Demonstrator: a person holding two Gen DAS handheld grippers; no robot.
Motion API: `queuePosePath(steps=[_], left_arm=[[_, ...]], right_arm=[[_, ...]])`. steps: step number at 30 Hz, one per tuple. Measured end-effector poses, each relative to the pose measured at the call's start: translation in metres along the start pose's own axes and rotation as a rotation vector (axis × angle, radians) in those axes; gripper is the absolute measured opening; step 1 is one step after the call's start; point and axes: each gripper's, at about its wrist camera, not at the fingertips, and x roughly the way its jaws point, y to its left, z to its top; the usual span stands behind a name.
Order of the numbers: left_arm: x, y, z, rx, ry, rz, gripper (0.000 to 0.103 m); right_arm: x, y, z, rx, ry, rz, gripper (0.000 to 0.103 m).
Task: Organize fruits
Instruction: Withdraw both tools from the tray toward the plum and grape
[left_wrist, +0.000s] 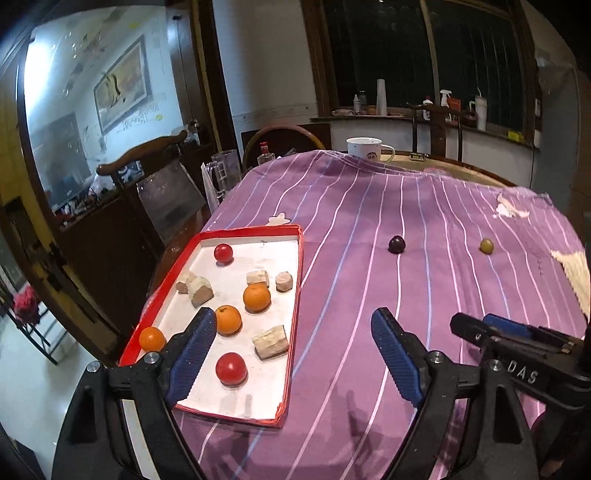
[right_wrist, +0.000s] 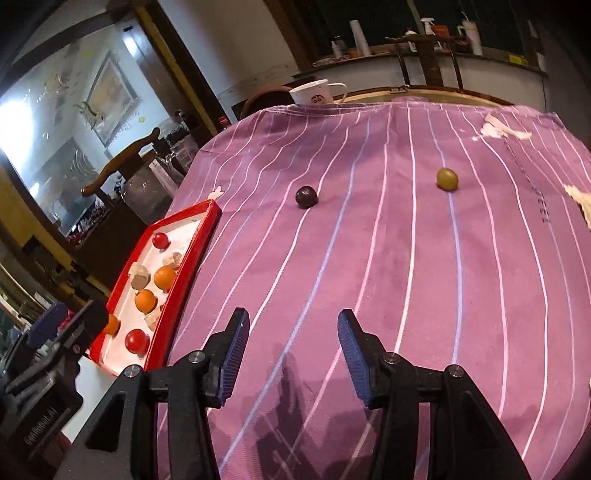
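A red-rimmed white tray (left_wrist: 299, 280) lies at the table's left edge and also shows in the right wrist view (right_wrist: 192, 254). It holds two red fruits (left_wrist: 231, 368), three orange fruits (left_wrist: 256, 297) and several pale beige chunks (left_wrist: 270, 341). A dark purple fruit (left_wrist: 396, 244) (right_wrist: 306, 196) and a yellow-green fruit (left_wrist: 487, 246) (right_wrist: 447, 179) lie loose on the purple striped cloth, apart from each other. My left gripper (left_wrist: 293, 332) is open and empty over the tray's near right side. My right gripper (right_wrist: 291, 332) is open and empty above bare cloth.
A white mug (left_wrist: 364, 148) stands at the table's far edge. White scraps (left_wrist: 509, 210) lie on the cloth at the far right. A glass mug (left_wrist: 221, 173) and chairs stand left of the table. The right gripper's body (left_wrist: 517, 343) sits close beside the left one.
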Motion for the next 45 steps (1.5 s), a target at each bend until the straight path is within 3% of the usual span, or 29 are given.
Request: queuePosePath(steps=[8, 45], left_arm=[[0.0, -0.003, -0.006, -0.008, 0.023, 0.006, 0.085], [0.045, -0.002, -0.021, 0.0, 0.159, -0.041, 0.085]], right_arm=[[-0.004, 0.0, -0.004, -0.01, -0.013, 0.004, 0.055], [0.029, 0.003, -0.013, -0.022, 0.098, -0.032, 0.055]])
